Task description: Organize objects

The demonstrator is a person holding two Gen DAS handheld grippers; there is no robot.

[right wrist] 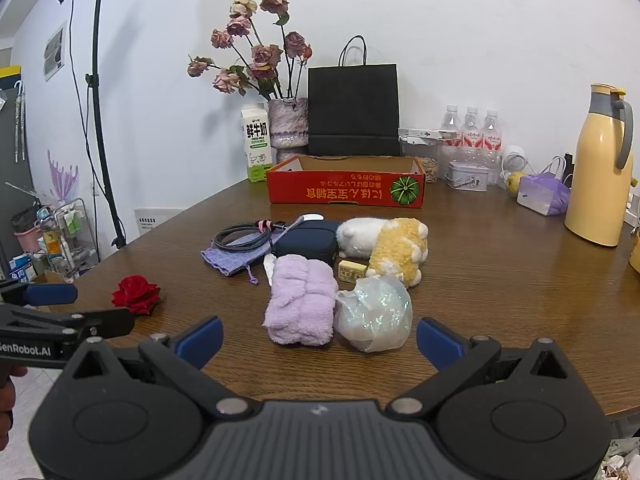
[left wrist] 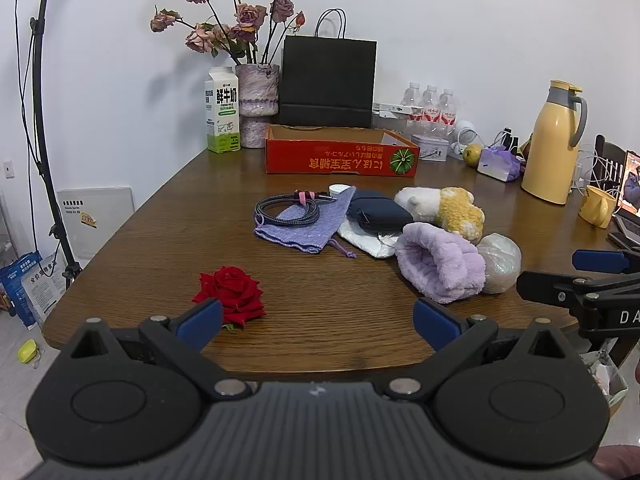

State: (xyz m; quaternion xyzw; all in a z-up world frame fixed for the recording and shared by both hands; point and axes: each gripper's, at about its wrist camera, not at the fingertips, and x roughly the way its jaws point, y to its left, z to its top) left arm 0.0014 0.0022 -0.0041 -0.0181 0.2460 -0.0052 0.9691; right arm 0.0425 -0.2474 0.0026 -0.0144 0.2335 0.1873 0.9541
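Left gripper point(left wrist: 316, 322) and right gripper point(right wrist: 318, 340): both wide, holding nothing. Red rose point(left wrist: 232, 294) lies on bench point(left wrist: 160, 240), left of purple towel point(right wrist: 300, 300).

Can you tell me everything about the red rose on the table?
The red rose is a single open bloom with layered deep-red petals and a bit of green under it; no long stem shows. It lies on the brown wooden table, alone near the front edge, left of the pile of things. Nothing touches it except the table.
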